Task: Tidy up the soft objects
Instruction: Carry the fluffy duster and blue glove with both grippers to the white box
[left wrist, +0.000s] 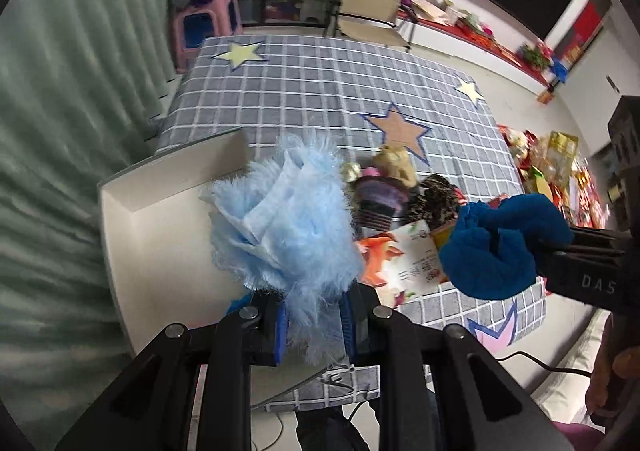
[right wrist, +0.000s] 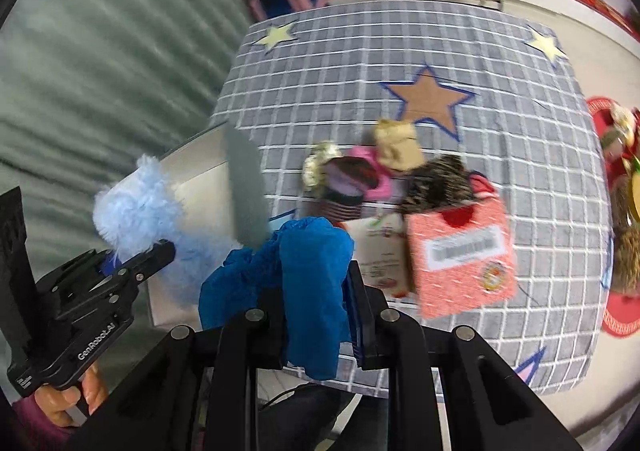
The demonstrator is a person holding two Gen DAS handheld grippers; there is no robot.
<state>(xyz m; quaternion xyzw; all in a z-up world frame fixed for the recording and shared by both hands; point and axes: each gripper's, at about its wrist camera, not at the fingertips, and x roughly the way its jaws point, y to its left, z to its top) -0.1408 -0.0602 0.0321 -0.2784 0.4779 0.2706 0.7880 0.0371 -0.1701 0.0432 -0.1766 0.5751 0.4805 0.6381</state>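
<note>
My left fingers vanish under the pale blue fluffy cloth; the dark blue cloth hides my right ones. The heaped toys blur together.

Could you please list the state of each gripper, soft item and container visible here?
left gripper: shut on the light blue fluffy item
light blue fluffy item: held in the air above the white box
right gripper: shut on the dark blue cloth
dark blue cloth: held, bunched, hanging down
white box: open on top
red carton: upright on the table
striped purple item: lying on the table, not held
</note>
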